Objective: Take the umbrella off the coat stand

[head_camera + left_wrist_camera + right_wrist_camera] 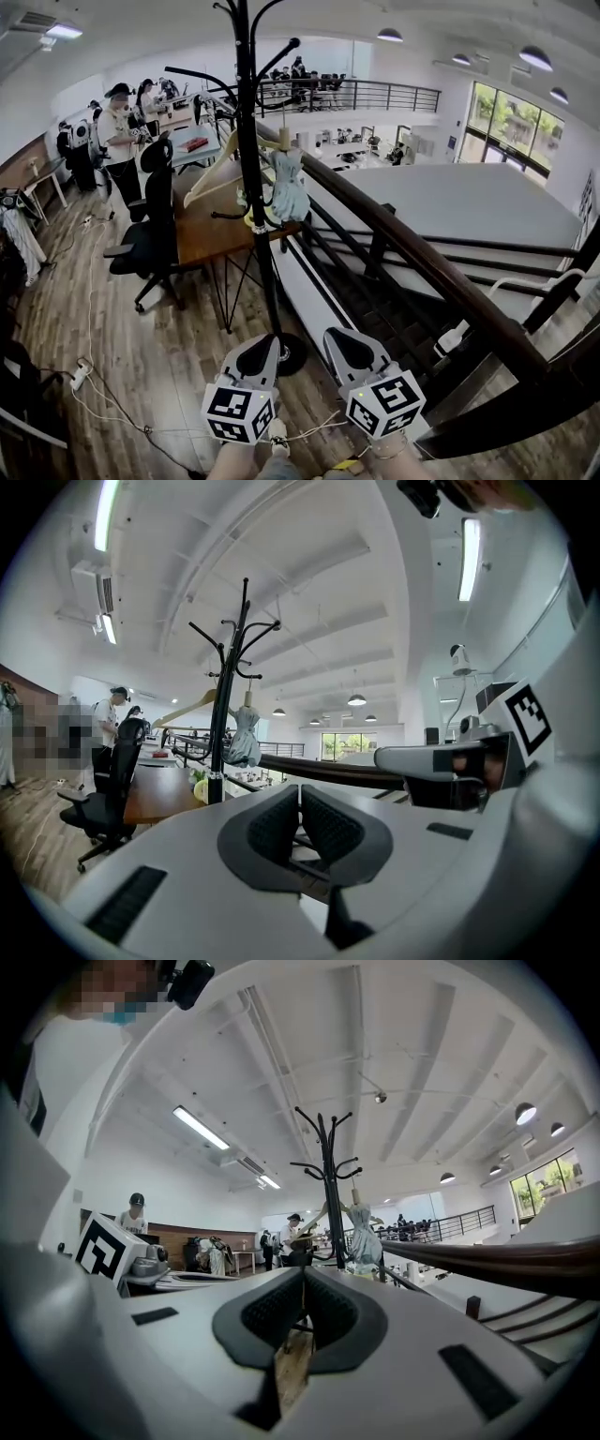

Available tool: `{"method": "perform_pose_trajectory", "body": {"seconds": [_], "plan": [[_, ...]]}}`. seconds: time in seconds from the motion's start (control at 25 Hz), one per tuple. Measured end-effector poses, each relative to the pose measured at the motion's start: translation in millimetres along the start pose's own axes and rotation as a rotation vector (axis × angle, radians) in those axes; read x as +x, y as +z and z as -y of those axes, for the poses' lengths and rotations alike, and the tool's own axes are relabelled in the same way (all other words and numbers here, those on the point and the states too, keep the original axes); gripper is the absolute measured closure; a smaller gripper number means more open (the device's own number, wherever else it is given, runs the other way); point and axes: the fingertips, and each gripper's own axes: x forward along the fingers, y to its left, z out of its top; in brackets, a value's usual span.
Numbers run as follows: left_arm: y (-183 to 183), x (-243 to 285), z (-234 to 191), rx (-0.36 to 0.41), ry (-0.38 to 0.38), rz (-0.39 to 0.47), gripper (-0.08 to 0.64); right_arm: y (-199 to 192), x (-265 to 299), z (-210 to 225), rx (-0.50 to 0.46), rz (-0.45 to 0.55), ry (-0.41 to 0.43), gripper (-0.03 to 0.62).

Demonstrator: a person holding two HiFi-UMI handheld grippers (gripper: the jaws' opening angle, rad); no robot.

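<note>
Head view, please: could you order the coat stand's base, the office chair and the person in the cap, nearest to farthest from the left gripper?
1. Coat stand's base, just ahead of the left gripper.
2. Office chair, farther left by the desk.
3. Person in the cap, far back left.

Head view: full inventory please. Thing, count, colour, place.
coat stand: 1, black, centre
umbrella: 1, pale blue-grey, folded, hanging on the stand's right side
hanger: 1, pale wood, on the stand's left side
table: 1, brown, behind the stand
chair: 1, black, left of the table
handrail: 1, dark brown, diagonal at right
power strip: 1, white, floor at lower left, with cables
people: several, far left and back
left claw: 1, grey, shut, empty, bottom centre
right claw: 1, grey, shut, empty, beside the left
</note>
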Motion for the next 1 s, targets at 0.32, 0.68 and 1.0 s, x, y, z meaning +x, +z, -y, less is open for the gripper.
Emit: {"method": "perform_pose_trajectory", "body": {"seconds": [0.32,0.68,1.0], "plan": [[26.2,67.5,-69.8,-0.002,-0.068,0.019,0.54,24.6,92.2,28.9,-0.01,0.036,-0.058,0.563],[45.7,115.3,-124.7,0.017,-0.157,0.047,0.54,37.4,157.4,52.3,-0.015,0.084,-0.14,0.563],[50.9,138.7,-142.4,0.002,-0.208,0.048,0.54,36.8,186.1,63.8,0.006,0.076,-0.158,0.563]]}}
